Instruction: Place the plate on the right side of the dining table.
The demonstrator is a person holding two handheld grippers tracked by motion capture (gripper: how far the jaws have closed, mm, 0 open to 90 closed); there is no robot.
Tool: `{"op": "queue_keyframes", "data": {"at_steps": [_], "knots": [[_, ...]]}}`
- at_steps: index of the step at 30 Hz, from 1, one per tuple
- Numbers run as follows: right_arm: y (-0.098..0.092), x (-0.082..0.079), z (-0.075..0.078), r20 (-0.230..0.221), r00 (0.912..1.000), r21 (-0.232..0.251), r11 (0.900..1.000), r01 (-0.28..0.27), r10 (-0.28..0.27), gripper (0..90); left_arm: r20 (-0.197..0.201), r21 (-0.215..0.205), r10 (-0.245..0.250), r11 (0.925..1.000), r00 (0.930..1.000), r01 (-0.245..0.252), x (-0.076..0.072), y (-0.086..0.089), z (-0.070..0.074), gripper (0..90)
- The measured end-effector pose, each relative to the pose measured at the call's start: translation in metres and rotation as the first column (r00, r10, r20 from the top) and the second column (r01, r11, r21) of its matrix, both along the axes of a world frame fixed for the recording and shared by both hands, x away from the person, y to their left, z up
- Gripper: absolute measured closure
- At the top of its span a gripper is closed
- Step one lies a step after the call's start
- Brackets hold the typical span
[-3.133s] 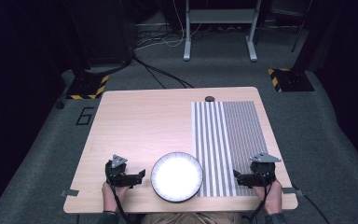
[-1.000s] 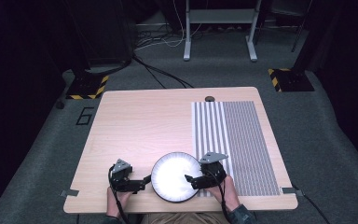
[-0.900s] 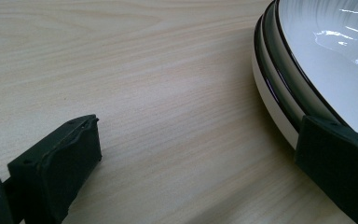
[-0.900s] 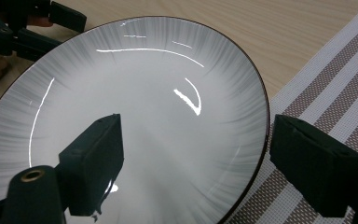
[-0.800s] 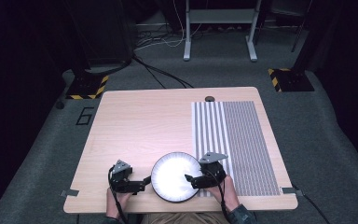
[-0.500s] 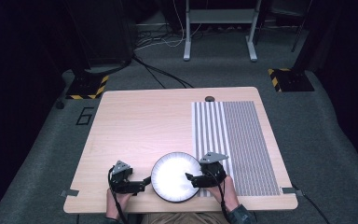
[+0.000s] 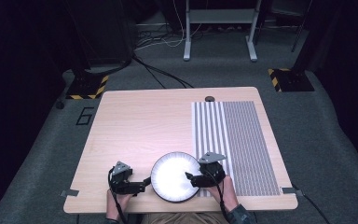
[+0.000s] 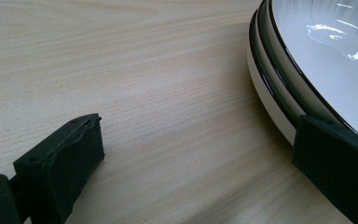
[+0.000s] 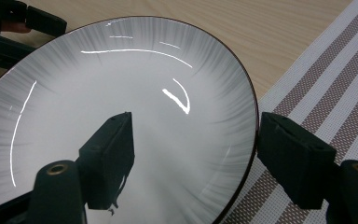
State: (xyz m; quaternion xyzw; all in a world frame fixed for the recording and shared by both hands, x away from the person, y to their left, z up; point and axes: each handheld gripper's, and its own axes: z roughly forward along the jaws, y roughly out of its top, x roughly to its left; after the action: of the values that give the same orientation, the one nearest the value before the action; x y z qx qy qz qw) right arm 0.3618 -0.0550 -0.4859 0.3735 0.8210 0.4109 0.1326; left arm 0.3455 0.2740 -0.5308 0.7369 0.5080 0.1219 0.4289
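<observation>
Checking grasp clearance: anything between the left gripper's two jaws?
Just bare table in the left gripper view. The left gripper stands open, one jaw against the stacked plates.

Only readable thing is a black "6" (image 7: 84, 115) marked on the grey floor, at about 10 o'clock off the surface (image 7: 144, 121).

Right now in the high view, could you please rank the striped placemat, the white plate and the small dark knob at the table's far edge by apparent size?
1. striped placemat, clearly largest
2. white plate
3. small dark knob, smallest; it lies farthest from the camera, but the ranking is not in doubt.
</observation>
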Motion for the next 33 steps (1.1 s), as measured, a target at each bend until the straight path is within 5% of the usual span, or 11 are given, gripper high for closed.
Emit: {"op": "queue_keyframes", "data": {"at_steps": [33], "knots": [[0.0083, -0.0023, -0.0023, 0.009, 0.9998, -0.014, 1.000, 0.017, -0.017, 27.6, 0.005, 0.009, 0.028, 0.9996, 0.9996, -0.028, -0.0004, -0.0016, -0.0001, 3.1]]}}
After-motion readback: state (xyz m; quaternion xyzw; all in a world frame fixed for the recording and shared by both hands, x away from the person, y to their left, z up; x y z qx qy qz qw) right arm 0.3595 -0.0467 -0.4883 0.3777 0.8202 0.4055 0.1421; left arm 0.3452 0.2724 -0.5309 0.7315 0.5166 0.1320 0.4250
